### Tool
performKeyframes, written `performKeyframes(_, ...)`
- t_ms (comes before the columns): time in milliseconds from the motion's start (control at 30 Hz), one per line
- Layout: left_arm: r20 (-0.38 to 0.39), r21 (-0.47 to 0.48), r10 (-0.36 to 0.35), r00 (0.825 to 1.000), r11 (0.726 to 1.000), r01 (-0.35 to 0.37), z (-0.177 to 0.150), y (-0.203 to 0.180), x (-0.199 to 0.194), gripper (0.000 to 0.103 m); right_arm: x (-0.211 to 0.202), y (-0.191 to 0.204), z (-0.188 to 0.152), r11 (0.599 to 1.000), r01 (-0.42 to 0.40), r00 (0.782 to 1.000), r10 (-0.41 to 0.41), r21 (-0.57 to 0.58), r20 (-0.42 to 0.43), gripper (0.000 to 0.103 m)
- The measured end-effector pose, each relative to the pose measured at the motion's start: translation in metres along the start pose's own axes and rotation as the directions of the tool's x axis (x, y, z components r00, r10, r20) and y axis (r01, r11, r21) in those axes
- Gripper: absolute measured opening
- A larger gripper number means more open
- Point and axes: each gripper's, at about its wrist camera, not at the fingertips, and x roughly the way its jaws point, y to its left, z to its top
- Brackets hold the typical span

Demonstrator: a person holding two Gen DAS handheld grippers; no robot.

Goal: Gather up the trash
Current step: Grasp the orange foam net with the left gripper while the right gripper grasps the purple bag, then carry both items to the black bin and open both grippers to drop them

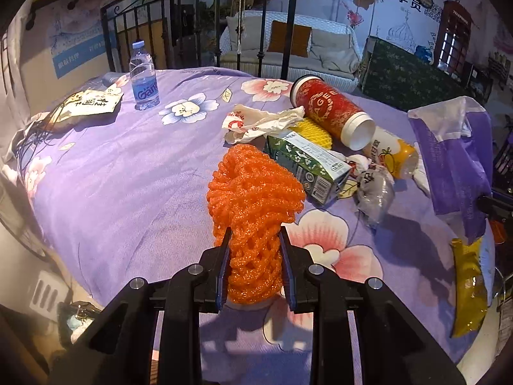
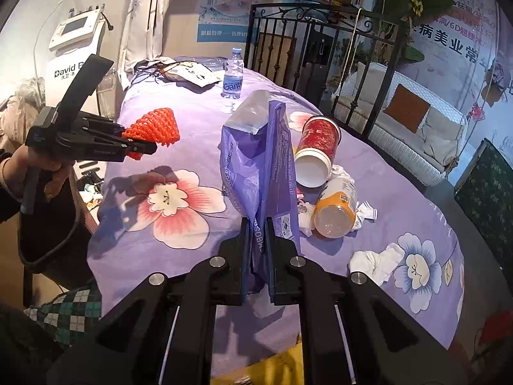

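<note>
I see a bed (image 1: 112,166) covered by a lilac blanket printed with large pink and pale blue flowers; litter is scattered across it.

The largest piece is a purple plastic bag (image 2: 256,160), thin and creased, with white print and a clear, frosted top edge. My right gripper (image 2: 258,224) is clamped tight on its lower end, so the bag stands up from the jaws in the middle of the right wrist view.

Next is an orange foam fruit net (image 1: 253,199), a stretchy mesh sleeve, bunched at its far end. My left gripper (image 1: 255,234) is closed on its near end, the blue-edged pads pressing into the mesh from both sides. In the right wrist view the net hangs clear above the blanket at the left, the gripper held by a person's hand (image 2: 41,163).

Further right, a red paper cup (image 1: 330,112) lies on its side, open mouth toward me, and beside it a yellow-labelled plastic bottle (image 1: 394,157), also on its side. Just left of them sit a green carton (image 1: 307,166) and a crumpled white wrapper (image 1: 256,122).

At the far left, a clear water bottle (image 1: 144,77) stands upright. A yellow packet (image 1: 468,288) lies at the near right edge; its print is too blurred for me to read.
</note>
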Motion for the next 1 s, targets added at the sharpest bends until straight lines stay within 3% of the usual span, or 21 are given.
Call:
performKeyframes(233,0.032,-0.036,-0.029,0.999,0.999,0.03,-0.036,0.003,-0.047,0.026,-0.041,0.05,-0.007,0.999,-0.031,0.998,0.031,-0.008,0.054,0.01)
performKeyframes(533,0.031,-0.128,0.072,0.997,0.989,-0.067,-0.095,0.03,-0.095,0.026,-0.061,0.113,-0.017,0.988,-0.153,0.979,0.149,0.021,0.136,0.01)
performKeyframes(767,-0.092,-0.267,0.152,0.984,0.948,-0.172,-0.151,0.069,-0.111,0.026,-0.05,0.142,-0.02,0.97,-0.24,0.96,0.23,0.048,0.156,0.01)
performKeyframes(900,-0.195,-0.334,0.183,0.964,0.911,-0.24,-0.179,0.097,-0.102,0.026,-0.044,0.145,-0.024,0.958,-0.274,0.955,0.261,0.08,0.143,0.01)
performKeyframes(1000,-0.274,-0.397,0.148,0.95,0.882,-0.252,-0.196,0.114,-0.086,0.026,-0.044,0.145,-0.028,0.954,-0.285,0.952,0.27,0.097,0.143,0.01)
